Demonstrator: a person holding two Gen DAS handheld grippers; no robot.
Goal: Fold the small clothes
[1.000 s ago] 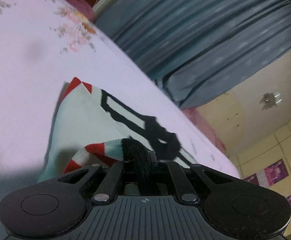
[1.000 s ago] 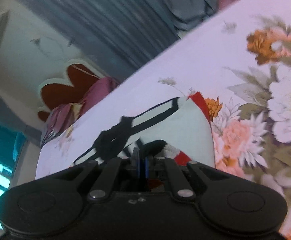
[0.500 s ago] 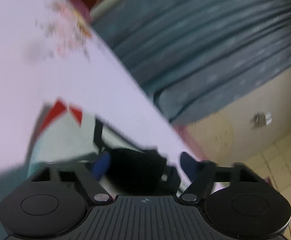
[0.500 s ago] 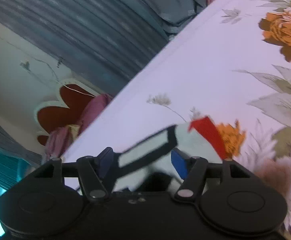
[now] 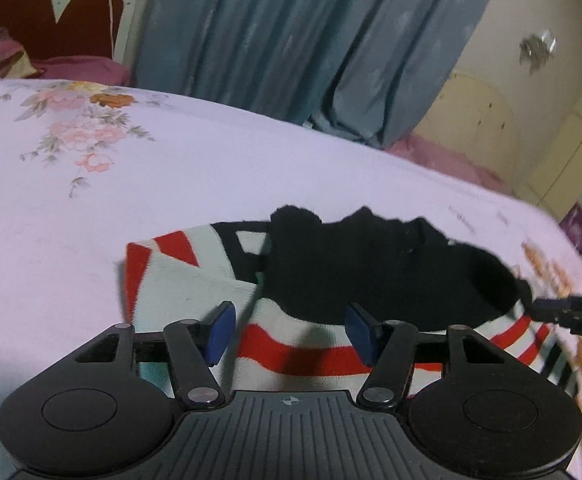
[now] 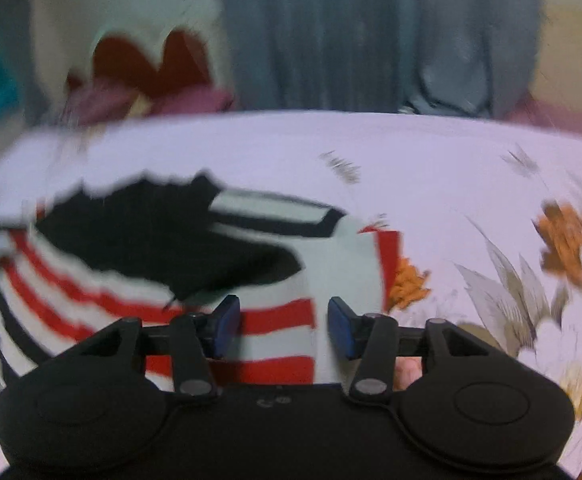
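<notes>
While your left gripper [image 5: 287, 330] and right gripper [image 6: 282, 327] hang about half open over the striped garment [image 5: 195, 276], their jaws have just been closing, with cloth beneath them but nothing pinched. It lies folded on the bed [image 5: 91, 208], black collar part [image 5: 371, 264] uppermost. Close carelessly and you may snag only the top layer, dragging the fold open.

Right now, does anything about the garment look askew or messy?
Yes. The small striped garment lies on the floral bedsheet with its black part bunched up and ragged at the edge, not flat. Both tongs, left and right, are open, gripping nothing.
</notes>
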